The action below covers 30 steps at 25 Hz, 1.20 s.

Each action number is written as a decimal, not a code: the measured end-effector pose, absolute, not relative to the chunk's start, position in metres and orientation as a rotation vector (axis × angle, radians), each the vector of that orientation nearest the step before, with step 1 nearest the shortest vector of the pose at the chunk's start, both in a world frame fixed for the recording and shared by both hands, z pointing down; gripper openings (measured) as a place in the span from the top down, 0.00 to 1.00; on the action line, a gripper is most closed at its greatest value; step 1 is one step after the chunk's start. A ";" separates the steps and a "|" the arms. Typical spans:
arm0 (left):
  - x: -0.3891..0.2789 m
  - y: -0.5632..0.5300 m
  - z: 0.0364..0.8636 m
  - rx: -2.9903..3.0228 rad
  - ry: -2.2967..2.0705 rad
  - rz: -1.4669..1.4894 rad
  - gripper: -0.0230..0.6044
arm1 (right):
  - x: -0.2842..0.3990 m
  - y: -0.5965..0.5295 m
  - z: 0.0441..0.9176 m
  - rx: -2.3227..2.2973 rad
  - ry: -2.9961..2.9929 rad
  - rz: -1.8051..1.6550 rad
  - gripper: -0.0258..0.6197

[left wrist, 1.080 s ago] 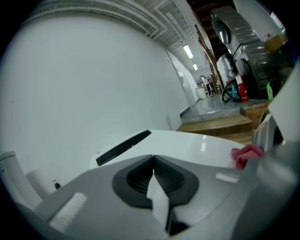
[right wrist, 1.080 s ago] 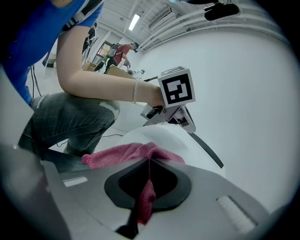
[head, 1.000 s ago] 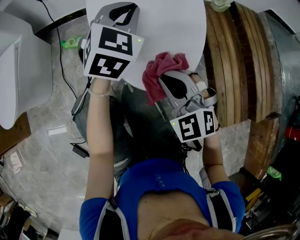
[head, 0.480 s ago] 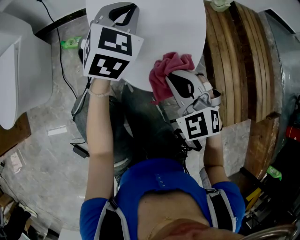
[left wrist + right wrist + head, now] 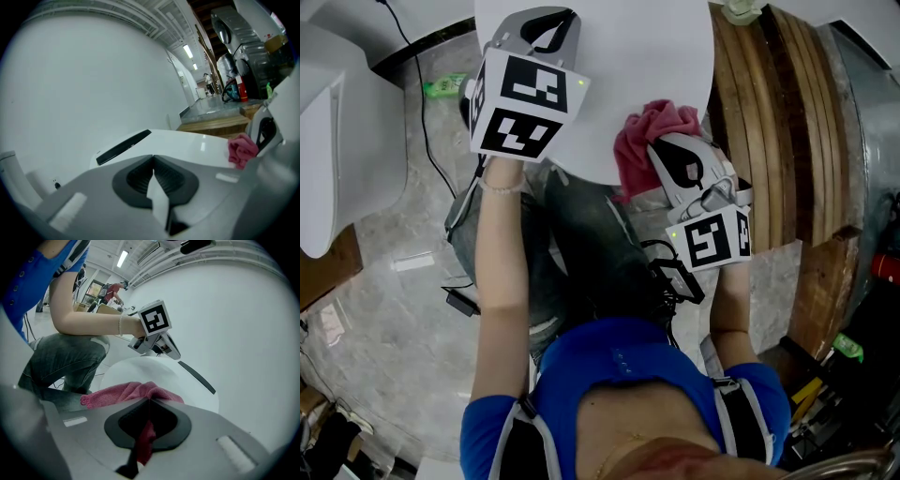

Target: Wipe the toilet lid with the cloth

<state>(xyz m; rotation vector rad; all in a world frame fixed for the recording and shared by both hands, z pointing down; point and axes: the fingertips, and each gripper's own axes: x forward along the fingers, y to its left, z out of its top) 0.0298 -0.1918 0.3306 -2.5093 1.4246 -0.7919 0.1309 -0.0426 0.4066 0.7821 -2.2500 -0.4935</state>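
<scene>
Right gripper point(image 5: 656, 142) is clamped on the pink cloth point(image 5: 639, 131). One fold is pinched between the jaws and the rest is bunched just ahead of them. We see the cloth lying on the toilet lid point(image 5: 628, 56), right at its near-right edge. The lid's long axis runs away from us, so bare white surface lies ahead and to the left of the cloth. We judge the wipe has to go that way. Left gripper point(image 5: 153, 159) has its jaws together on nothing and sits over the lid's near-left part, well apart from the cloth. We take the right as the working arm. Wooden planks point(image 5: 769, 122) stand just beside the lid's right edge, so there is little room rightward. A leftward sweep runs toward the left gripper.
</scene>
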 end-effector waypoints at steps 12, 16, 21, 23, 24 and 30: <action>0.027 -0.191 0.327 -2.510 1.424 -0.783 0.96 | 0.137 -0.061 0.404 0.841 -2.232 -0.415 0.95; 0.026 -0.192 0.328 -2.512 1.423 -0.782 0.96 | 0.136 -0.067 0.404 0.852 -2.220 -0.396 0.95; 0.027 -0.191 0.328 -2.514 1.418 -0.785 0.96 | 0.134 -0.071 0.403 0.850 -2.224 -0.384 0.95; 0.028 -0.192 0.329 -2.514 1.416 -0.786 0.96 | 0.133 -0.073 0.403 0.856 -2.220 -0.384 0.95; 0.028 -0.192 0.329 -2.514 1.415 -0.787 0.96 | 0.133 -0.074 0.403 0.860 -2.216 -0.386 0.95; 0.029 -0.190 0.329 -2.516 1.404 -0.782 0.96 | 0.129 -0.080 0.402 0.878 -2.215 -0.390 0.95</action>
